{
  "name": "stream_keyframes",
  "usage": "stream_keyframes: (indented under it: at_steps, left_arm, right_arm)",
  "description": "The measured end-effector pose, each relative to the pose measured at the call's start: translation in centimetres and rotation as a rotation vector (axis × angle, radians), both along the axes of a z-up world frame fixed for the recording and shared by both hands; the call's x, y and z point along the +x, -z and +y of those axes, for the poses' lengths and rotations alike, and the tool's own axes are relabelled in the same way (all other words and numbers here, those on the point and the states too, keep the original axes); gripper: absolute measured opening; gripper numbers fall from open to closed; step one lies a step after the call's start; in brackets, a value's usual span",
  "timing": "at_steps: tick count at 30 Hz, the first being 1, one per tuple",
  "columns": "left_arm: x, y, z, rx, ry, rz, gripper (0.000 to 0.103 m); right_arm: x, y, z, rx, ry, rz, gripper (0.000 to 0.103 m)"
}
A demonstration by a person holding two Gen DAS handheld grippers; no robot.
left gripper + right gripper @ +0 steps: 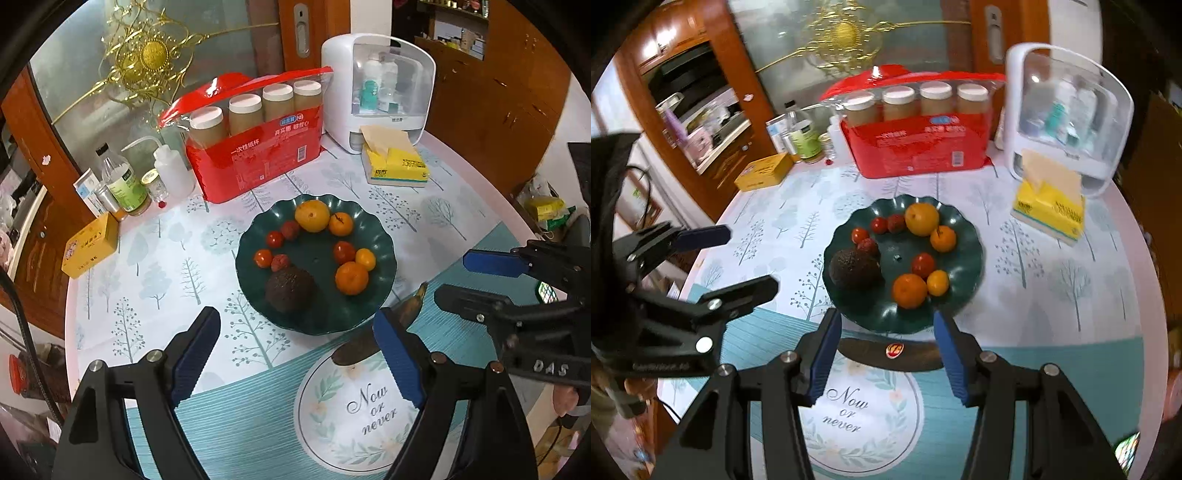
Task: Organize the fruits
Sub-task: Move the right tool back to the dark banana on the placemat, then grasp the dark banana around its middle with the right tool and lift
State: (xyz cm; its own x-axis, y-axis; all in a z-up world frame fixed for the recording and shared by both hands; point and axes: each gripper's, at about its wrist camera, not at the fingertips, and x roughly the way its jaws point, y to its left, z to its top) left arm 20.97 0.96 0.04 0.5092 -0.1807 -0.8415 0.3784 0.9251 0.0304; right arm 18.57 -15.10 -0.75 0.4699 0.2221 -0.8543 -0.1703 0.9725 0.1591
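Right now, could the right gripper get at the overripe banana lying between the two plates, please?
Probably yes. The right gripper is open, its fingers straddling the banana between the green fruit plate and the white plate. Nothing lies between them; the left gripper hangs off to the side.

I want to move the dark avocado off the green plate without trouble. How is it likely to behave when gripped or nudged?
The avocado looks rounded, so a nudge would probably roll it toward the small red fruit beside it. Its pebbly skin should give the pads some grip. It is the bulkiest fruit on the green plate, so likely the heaviest.

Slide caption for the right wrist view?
Open right hand-held gripper above banana on white plate, green fruit plate beyond.
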Motion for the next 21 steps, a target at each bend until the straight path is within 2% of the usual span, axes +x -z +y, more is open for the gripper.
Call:
stream_keyframes:
  at_steps: [5,13,21]
  left_arm:
    - [-1.2,1.6,0.7,-0.014,-0.003,-0.034,0.086]
    - [-1.9,6.0,1.2,-0.032,-0.082,-0.093,0.086]
    - [-1.7,9.5,1.6,-0.035,-0.144,-0.078,0.086]
  right_arm:
    - [-0.4,2.2,0.2,0.014,0.103,0.058,0.053]
    - [-1.4,8.1,-1.4,0.134,0.297,0.185,0.053]
    - [-0.8,13.3,-4.4,0.268,0.533,0.261,0.053]
